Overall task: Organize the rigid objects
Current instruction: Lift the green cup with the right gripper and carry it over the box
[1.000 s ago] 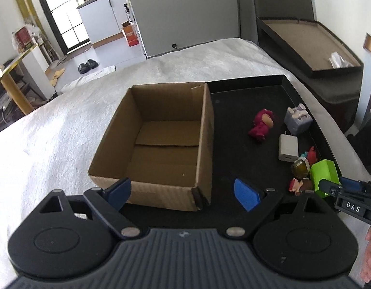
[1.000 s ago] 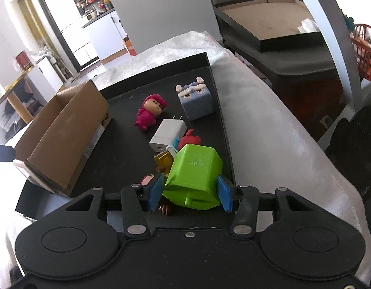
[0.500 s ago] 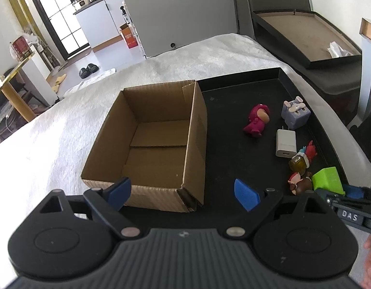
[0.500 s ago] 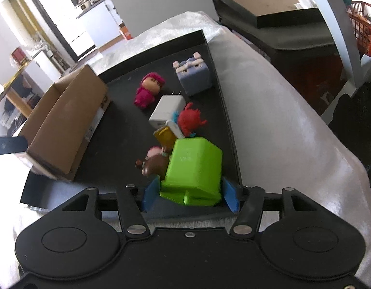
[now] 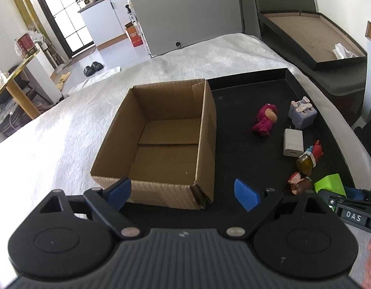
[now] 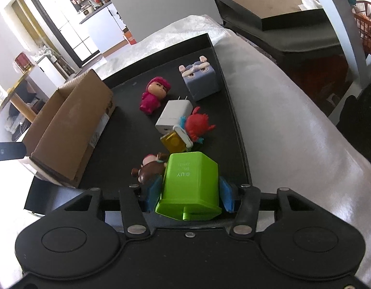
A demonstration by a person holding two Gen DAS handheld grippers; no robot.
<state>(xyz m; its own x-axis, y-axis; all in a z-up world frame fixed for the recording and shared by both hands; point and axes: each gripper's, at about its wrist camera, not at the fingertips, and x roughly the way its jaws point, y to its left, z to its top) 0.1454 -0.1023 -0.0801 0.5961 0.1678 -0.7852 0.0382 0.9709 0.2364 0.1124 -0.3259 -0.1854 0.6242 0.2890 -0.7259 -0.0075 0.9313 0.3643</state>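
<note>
Your right gripper (image 6: 189,192) is pinching the green plastic charger block (image 6: 190,183), blue pads flat against both of its smooth sides; the jaws have just been closing on it. It's boxy with rounded edges, a stubby prong at the near end, sitting at the near right corner of the black tray (image 6: 127,79). Your left gripper (image 5: 183,192) is spread wide, nothing between its blue pads, hovering at the near edge of the cardboard box (image 5: 161,142). The box is open-topped, corrugated, brown, nothing inside, flaps seamed across the floor, and sits on the tray's left part. The tray is matte, low-rimmed, on a fuzzy white cover (image 5: 64,125).

Loose on the tray: magenta glossy figurine (image 6: 154,94) lying down, grey-blue cube with a cartoon face (image 6: 199,79), white rectangular wall charger (image 6: 173,113), red spiky figurine (image 6: 197,122), amber translucent block (image 6: 173,142), brown-and-pink figurine (image 6: 149,171) touching the green block's left side.
</note>
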